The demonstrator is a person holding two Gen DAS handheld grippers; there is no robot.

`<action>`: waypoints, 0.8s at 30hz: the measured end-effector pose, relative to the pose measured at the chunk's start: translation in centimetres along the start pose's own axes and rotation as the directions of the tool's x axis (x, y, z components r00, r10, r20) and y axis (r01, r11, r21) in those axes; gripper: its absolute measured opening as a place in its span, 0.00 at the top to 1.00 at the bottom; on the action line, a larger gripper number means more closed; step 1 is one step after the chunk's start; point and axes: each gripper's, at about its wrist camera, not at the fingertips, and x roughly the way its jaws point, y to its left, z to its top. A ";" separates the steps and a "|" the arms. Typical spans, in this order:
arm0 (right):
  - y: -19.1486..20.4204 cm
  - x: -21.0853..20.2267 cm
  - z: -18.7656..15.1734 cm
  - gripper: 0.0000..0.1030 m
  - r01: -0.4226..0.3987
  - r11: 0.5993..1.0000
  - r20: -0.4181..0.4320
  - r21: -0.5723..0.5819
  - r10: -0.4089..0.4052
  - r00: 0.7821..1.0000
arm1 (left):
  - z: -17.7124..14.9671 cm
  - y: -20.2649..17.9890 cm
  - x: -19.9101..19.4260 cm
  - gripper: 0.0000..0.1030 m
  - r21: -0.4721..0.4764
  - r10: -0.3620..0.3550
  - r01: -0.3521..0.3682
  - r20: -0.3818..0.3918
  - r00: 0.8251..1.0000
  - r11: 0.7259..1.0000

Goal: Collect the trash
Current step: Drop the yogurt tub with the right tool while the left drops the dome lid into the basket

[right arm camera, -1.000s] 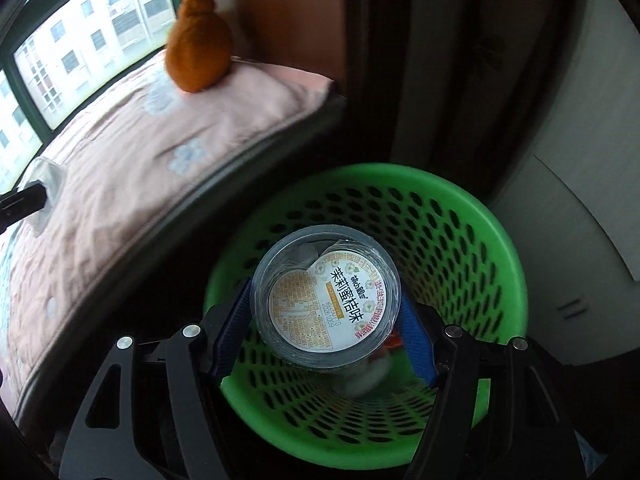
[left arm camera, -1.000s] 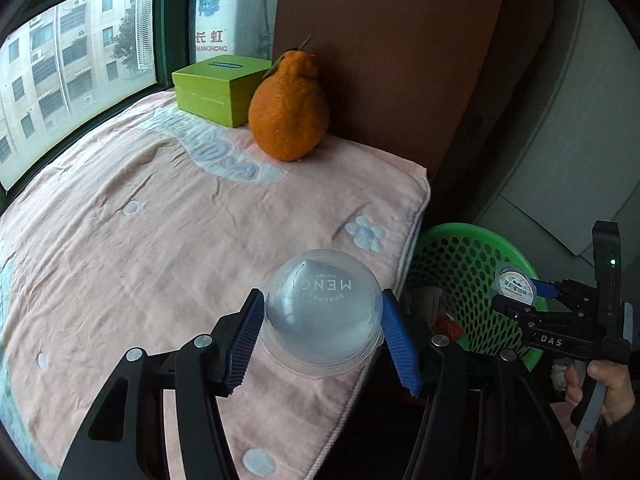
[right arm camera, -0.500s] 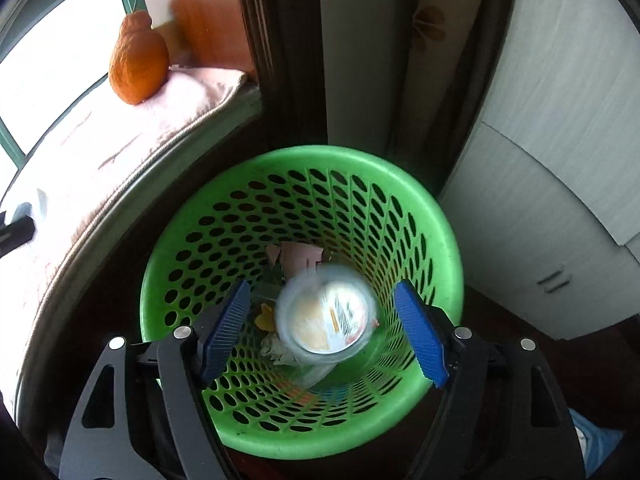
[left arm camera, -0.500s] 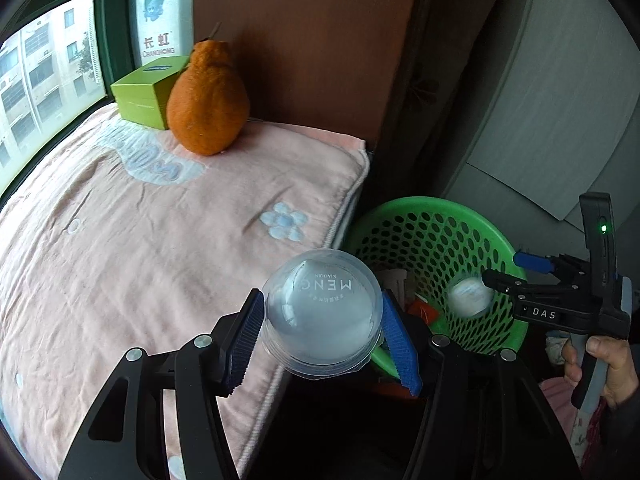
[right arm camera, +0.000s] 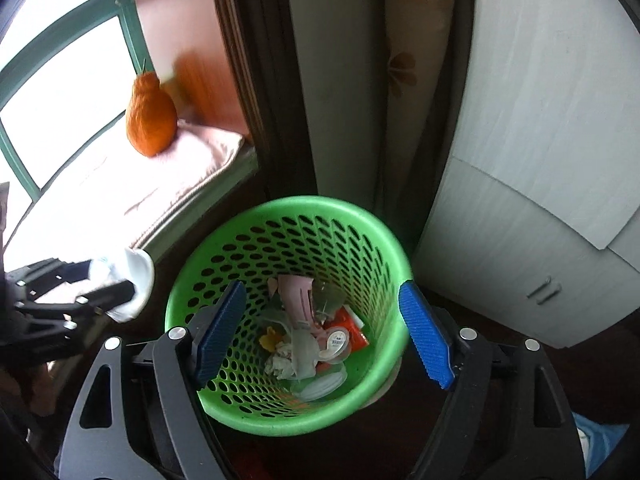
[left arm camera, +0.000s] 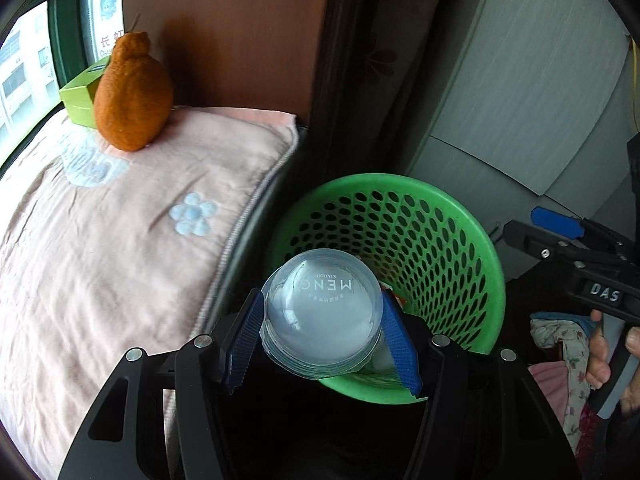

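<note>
Left gripper point(left arm camera: 322, 340), seen from its own camera, is clamped on a clear dome lid point(left arm camera: 322, 314), one blue pad on each side. It is above the near rim of the green basket point(left arm camera: 452, 216), which stands beside the pink blanket point(left arm camera: 120, 248). An orange fruit point(left arm camera: 132, 92) sits on the blanket, in front of a green box point(left arm camera: 78, 100).

Right gripper point(right arm camera: 320, 336), from its camera, has its pads wide apart and nothing between them. It is over the basket point(right arm camera: 248, 240). Inside lies the trash point(right arm camera: 316, 332): wrappers, paper, small cups. At left the lid point(right arm camera: 134, 280) shows, blurred.
</note>
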 end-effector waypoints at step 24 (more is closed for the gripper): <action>-4.3 -2.7 -2.4 0.22 -0.012 0.990 0.034 0.142 0.007 0.999 | 0.5 -4.7 2.7 0.30 0.055 -0.062 0.065 -0.047 0.997 0.996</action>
